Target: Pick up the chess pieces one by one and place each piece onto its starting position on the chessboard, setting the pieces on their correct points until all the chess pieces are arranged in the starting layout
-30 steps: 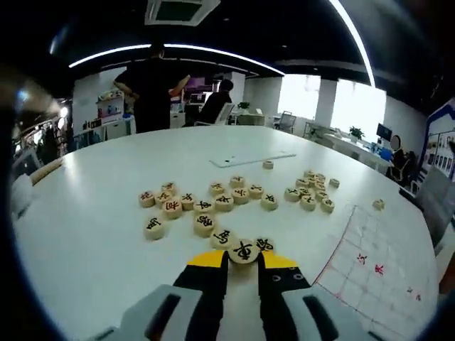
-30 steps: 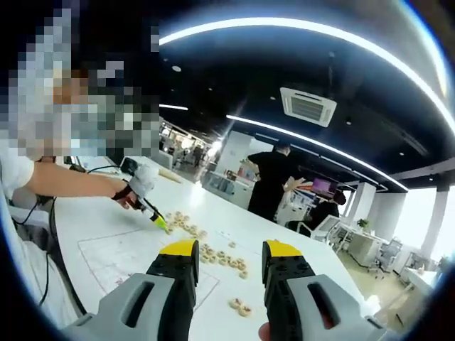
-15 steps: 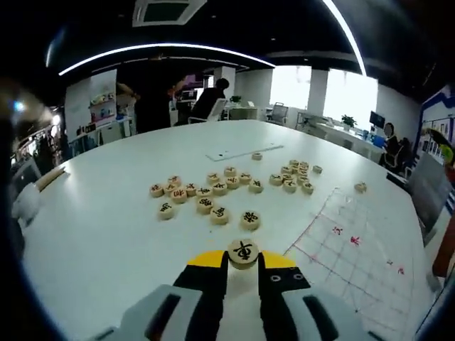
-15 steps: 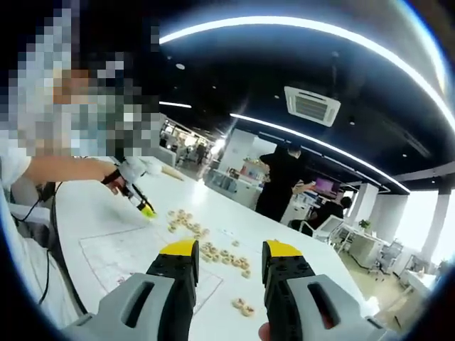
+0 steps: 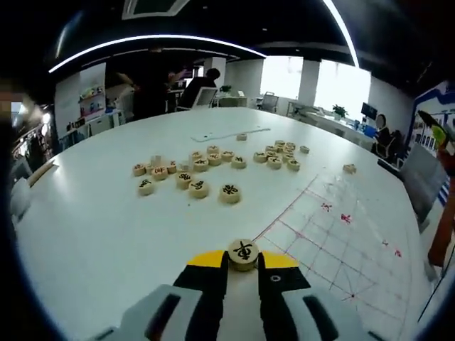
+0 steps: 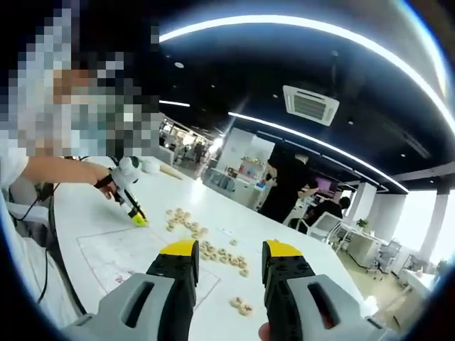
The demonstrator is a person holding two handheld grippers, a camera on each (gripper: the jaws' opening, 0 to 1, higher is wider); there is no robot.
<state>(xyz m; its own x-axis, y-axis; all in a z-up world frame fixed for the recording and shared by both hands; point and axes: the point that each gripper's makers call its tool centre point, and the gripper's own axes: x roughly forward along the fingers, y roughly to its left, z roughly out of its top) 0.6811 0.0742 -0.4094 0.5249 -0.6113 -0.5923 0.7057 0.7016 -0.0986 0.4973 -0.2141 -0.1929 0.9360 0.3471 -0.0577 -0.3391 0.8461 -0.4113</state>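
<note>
Left gripper (image 5: 243, 261) – yellow-tipped fingers clamped on one round wooden chess piece (image 5: 243, 252), black character on top, held above white table (image 5: 92, 234) at edge of chessboard sheet (image 5: 334, 241). Sheet: red grid, few red characters, too small to read. Loose pieces (image 5: 206, 174) – roughly twenty, in two clusters beyond. Right gripper (image 6: 231, 257) – fingers apart, nothing between them, raised over table; left gripper (image 6: 135, 217) seen far left, at sheet's edge.

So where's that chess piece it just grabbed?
In the left gripper view, the chess piece sits clamped in the left gripper, at the chessboard edge.
</note>
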